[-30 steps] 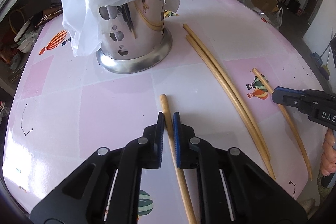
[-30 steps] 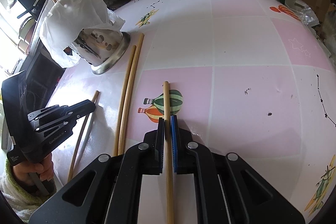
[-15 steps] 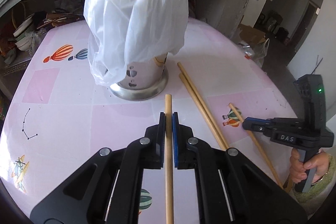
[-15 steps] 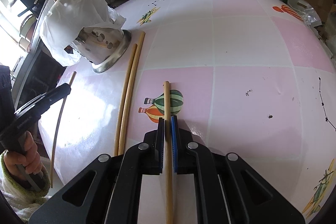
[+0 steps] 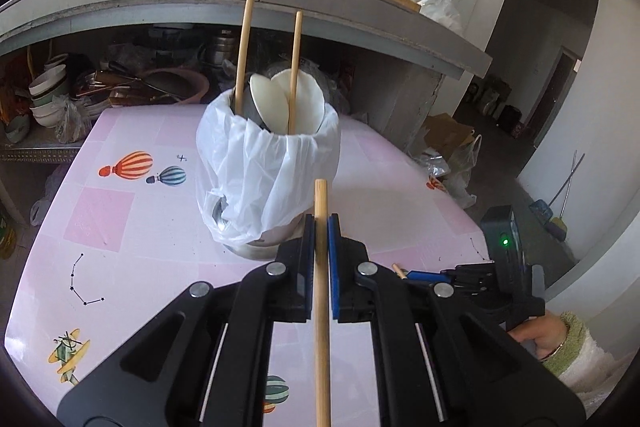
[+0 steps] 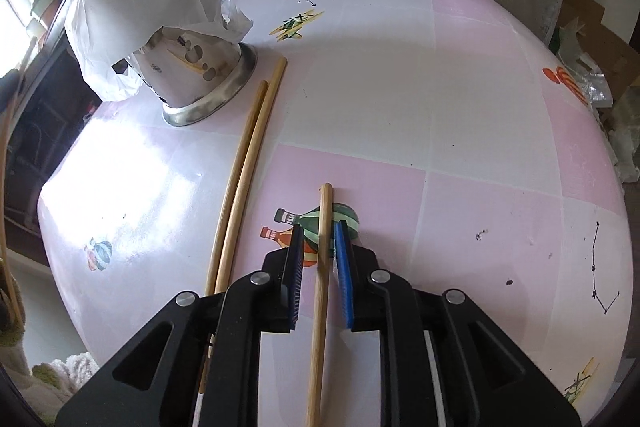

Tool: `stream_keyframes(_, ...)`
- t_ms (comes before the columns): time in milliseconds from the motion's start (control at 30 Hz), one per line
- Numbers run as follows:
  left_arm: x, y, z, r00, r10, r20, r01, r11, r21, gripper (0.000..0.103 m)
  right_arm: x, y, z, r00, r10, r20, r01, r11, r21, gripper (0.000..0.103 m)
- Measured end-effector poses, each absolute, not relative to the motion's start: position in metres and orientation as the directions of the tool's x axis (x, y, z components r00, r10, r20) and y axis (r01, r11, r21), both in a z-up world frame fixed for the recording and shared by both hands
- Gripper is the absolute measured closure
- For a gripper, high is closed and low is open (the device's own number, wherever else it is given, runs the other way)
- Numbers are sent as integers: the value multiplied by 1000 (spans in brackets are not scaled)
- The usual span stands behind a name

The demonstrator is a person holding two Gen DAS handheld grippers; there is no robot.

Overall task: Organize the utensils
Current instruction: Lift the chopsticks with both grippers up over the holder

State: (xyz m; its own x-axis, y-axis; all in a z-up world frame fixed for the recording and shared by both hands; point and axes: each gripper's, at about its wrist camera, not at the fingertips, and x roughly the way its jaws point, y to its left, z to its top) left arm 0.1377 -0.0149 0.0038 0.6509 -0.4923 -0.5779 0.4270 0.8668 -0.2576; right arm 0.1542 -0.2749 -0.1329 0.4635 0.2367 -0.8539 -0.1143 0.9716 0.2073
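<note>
My left gripper (image 5: 321, 223) is shut on a wooden chopstick (image 5: 321, 197), held off the pink table (image 5: 132, 235) and pointing at the steel utensil holder (image 5: 272, 163). The holder is wrapped in a white plastic bag. Two chopsticks (image 5: 295, 67) and white spoons (image 5: 276, 99) stand in it. My right gripper (image 6: 319, 231) points down at another chopstick (image 6: 325, 203) lying on the table. Its jaws are opening, with the stick between them and a gap on each side. A pair of chopsticks (image 6: 248, 163) lies beside the holder (image 6: 200, 67).
A concrete shelf (image 5: 360, 23) with pots, bottles and an appliance runs behind the table, with bowls and pans stacked under it. The right gripper (image 5: 420, 274) and the hand holding it (image 5: 536, 335) sit at the table's near right edge. Boxes and bags lie on the floor to the right.
The left gripper has risen off the table with its chopstick and tilted up toward the holder's top. The right gripper's jaws, earlier closed on their chopstick, have parted.
</note>
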Motion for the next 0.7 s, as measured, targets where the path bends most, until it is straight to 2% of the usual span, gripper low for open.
stream_keyframes(167, 135, -7, 19, 678, -506, -533, 430, 861, -270, 98, 154, -275, -134, 477, 197, -856, -101, 980, 169, 96)
stream_keyframes(367, 132, -2, 32, 698, -514, -498, 434, 857, -277, 98, 153, -287, -126, 499, 240, -832, -66, 968, 240, 97)
stream_keyframes(700, 131, 4, 58, 735, -526, -428, 452, 850, -269, 98, 128, -329, -52, 665, 334, -668, -53, 913, 404, 97)
